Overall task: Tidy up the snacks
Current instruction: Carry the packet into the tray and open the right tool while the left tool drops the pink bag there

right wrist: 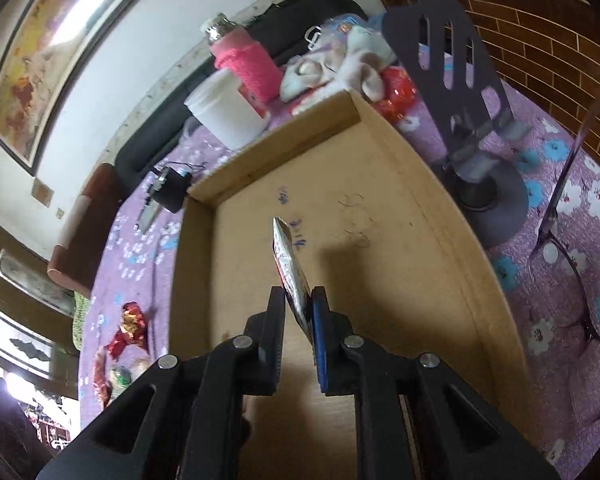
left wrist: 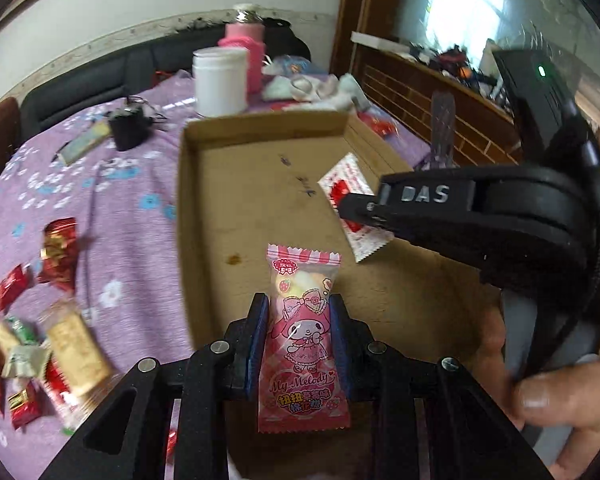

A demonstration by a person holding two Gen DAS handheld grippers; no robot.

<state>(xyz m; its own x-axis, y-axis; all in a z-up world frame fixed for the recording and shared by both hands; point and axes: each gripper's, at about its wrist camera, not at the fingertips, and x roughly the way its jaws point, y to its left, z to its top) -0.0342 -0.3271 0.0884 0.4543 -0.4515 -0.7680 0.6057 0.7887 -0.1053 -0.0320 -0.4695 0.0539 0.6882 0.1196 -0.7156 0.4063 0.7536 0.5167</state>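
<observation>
A shallow cardboard box (left wrist: 252, 200) lies on a purple flowered cloth. My left gripper (left wrist: 300, 304) hangs over its near part, shut on a pink My Melody sweet packet (left wrist: 304, 344) that stands upright between the blue pads. From the right my right gripper (left wrist: 350, 208) reaches into the box, shut on a white and red packet (left wrist: 350, 178). In the right wrist view this packet (right wrist: 286, 252) shows edge-on, sticking out of the right gripper (right wrist: 298, 300) above the box floor (right wrist: 380, 260). A person's hand (left wrist: 560, 400) holds the right gripper's handle.
Several loose wrapped snacks (left wrist: 40, 320) lie on the cloth left of the box. Behind the box stand a white jar (left wrist: 220, 80), a pink bottle (left wrist: 246, 48) and a small black device (left wrist: 128, 128). A phone stand (right wrist: 460, 100) and glasses (right wrist: 572, 280) are to its right.
</observation>
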